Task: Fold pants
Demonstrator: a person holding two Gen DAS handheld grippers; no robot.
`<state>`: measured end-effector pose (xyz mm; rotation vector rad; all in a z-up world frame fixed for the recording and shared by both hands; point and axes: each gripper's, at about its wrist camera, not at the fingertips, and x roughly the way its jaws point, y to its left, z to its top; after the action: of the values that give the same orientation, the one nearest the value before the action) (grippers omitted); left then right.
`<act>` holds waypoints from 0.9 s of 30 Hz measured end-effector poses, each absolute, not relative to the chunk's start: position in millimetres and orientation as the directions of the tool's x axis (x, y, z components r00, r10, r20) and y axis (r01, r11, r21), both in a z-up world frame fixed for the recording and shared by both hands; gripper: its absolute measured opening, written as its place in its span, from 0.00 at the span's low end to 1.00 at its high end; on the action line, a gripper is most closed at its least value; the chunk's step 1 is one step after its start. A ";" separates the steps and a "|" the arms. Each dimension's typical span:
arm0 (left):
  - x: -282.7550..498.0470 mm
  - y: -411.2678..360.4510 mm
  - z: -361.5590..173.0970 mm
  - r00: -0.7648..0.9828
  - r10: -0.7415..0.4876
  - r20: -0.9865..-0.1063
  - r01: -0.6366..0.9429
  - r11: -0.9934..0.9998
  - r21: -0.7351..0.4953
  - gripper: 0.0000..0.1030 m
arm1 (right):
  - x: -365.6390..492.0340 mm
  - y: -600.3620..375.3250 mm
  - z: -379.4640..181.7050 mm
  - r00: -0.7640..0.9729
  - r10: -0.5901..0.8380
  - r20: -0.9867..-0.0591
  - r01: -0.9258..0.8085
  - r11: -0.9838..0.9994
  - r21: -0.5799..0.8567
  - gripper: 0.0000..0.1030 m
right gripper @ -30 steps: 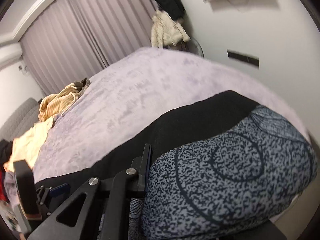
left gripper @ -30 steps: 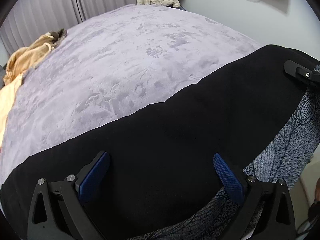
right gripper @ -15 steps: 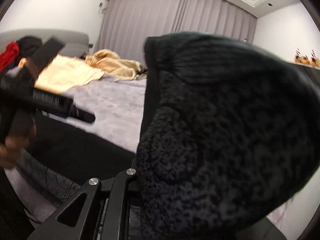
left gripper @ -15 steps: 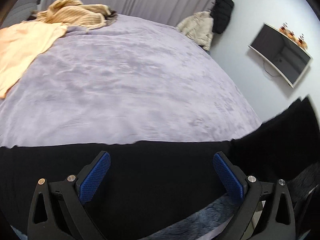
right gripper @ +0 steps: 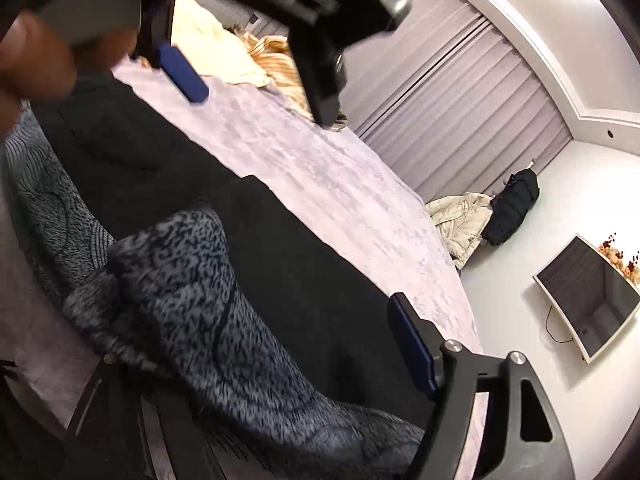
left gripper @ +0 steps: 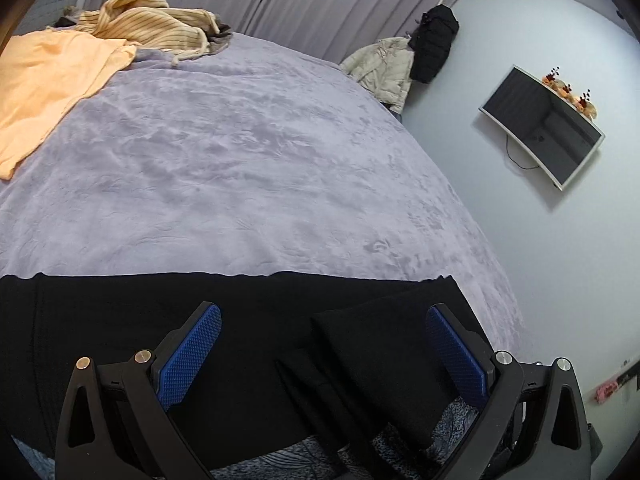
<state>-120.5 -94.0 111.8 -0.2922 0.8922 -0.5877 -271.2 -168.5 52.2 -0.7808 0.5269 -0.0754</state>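
Note:
The black pants (left gripper: 120, 336) lie along the near edge of the lilac bed (left gripper: 240, 160). Their right end is folded back over itself (left gripper: 380, 360), with the grey patterned lining (left gripper: 280, 460) showing below. My left gripper (left gripper: 324, 356) is open, its blue pads spread just above the pants. In the right wrist view the pants (right gripper: 300, 272) run across the bed with the patterned lining (right gripper: 192, 280) bunched up in front. My right gripper (right gripper: 280, 360) is open; only its right pad (right gripper: 412, 344) shows, the lining hides the left one. The left gripper (right gripper: 320, 40) is blurred at the top.
A peach shirt (left gripper: 44, 80) and a striped yellow garment (left gripper: 152, 20) lie at the bed's far left. Jackets (left gripper: 408, 60) hang by the curtains at the far corner. A television (left gripper: 544, 124) hangs on the right wall. The bed's right edge (left gripper: 492, 272) drops off near the pants.
My right gripper has let go of the pants end, which now lies folded back over the pants. My left gripper has turned to look farther along the bed.

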 end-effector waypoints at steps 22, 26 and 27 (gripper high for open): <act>-109.0 -113.8 80.9 0.436 -0.477 -0.763 0.332 0.873 -0.357 1.00 | -261.8 -154.9 42.1 0.826 -0.134 -0.547 -0.201 0.837 -0.509 0.76; -105.3 -137.7 49.0 0.397 -0.328 -0.857 0.328 0.923 -0.202 1.00 | -299.7 -181.1 80.3 0.819 0.014 -0.574 -0.274 0.887 -0.371 0.77; -106.0 -140.3 43.6 0.394 -0.306 -0.867 0.333 0.927 -0.176 1.00 | -302.1 -193.9 88.4 0.813 0.045 -0.581 -0.277 0.907 -0.318 0.77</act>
<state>-106.0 -140.3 43.6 0.0276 1.0935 -0.4050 -302.1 -193.9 88.4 -0.4050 0.6007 0.1769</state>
